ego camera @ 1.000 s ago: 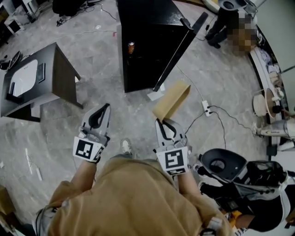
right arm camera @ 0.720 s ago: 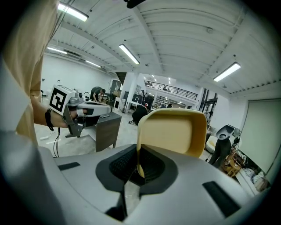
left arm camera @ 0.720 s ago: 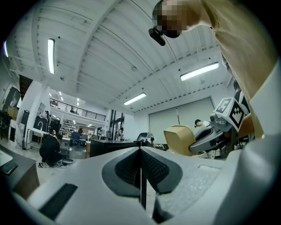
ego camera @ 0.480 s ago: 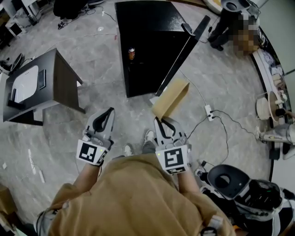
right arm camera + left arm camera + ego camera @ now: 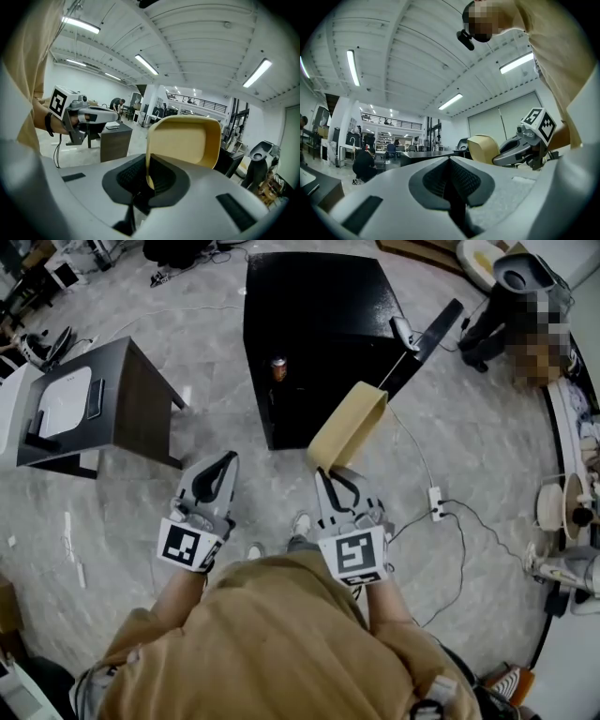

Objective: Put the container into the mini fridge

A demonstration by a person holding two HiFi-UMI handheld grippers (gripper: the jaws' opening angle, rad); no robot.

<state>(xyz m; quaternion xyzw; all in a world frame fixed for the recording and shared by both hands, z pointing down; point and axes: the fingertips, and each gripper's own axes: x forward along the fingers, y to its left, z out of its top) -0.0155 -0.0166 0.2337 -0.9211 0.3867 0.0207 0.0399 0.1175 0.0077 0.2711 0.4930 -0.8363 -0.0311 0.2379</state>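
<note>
Head view: your right gripper (image 5: 326,476) pinches the tan container (image 5: 349,426) by its rim, near the mini fridge (image 5: 309,306). The fridge door (image 5: 424,341) is open, with a can (image 5: 278,368) inside.
Left gripper view: your left gripper (image 5: 451,164) is closed on nothing.
Right gripper view: the jaws are narrow, clamped on the container's wall.
</note>
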